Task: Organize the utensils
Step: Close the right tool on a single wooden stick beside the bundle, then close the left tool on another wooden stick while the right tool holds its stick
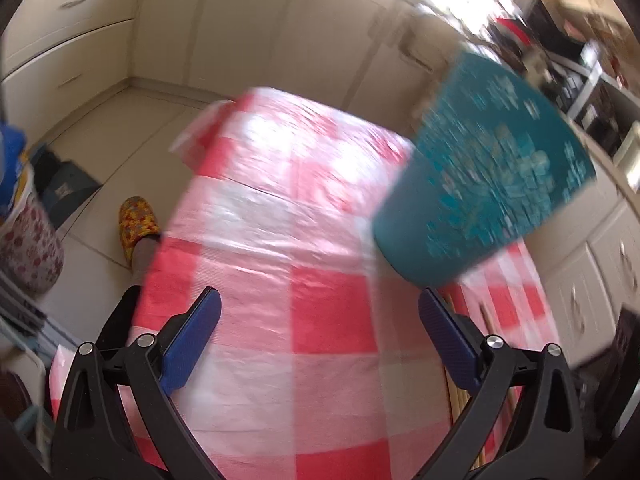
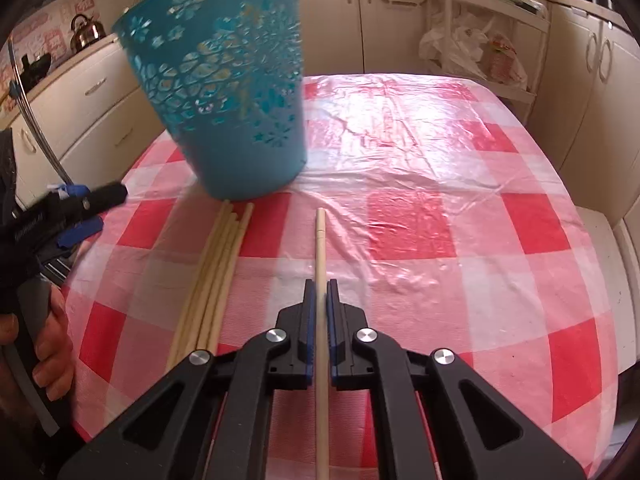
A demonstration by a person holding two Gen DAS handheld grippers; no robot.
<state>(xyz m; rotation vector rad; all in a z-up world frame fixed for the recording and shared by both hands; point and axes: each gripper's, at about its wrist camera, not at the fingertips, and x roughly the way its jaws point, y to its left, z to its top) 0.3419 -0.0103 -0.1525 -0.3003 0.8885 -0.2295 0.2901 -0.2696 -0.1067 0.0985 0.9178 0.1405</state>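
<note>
The right gripper point(image 2: 320, 300) has its blue-padded jaws pressed together on a single pale wooden chopstick point(image 2: 320, 240), whose tip points to 12 o'clock above the red-and-white checked plastic tablecloth point(image 2: 440, 200). At 10 o'clock from that grip lies a loose bundle of pale wooden chopsticks point(image 2: 216, 280), flat on the cloth and apart from the held one, their far ends just beside the base of the teal perforated plastic basket point(image 2: 224, 88), which is tilted and blurred. From 12 to 3 o'clock the cloth is bare out to its far and right edges, with cream cupboards beyond. The left gripper point(image 1: 320, 312) has its jaws spread wide with nothing between them; it is over the left half of the table, whose left edge drops to the tiled floor at 9 o'clock. In its view the basket point(image 1: 488, 168) is at 1 o'clock. Only the left view shows a patterned yellow slipper point(image 1: 138, 224) on the floor; only the right view shows the left gripper point(image 2: 88, 208) from outside, at the table's left edge at 9 o'clock.
</note>
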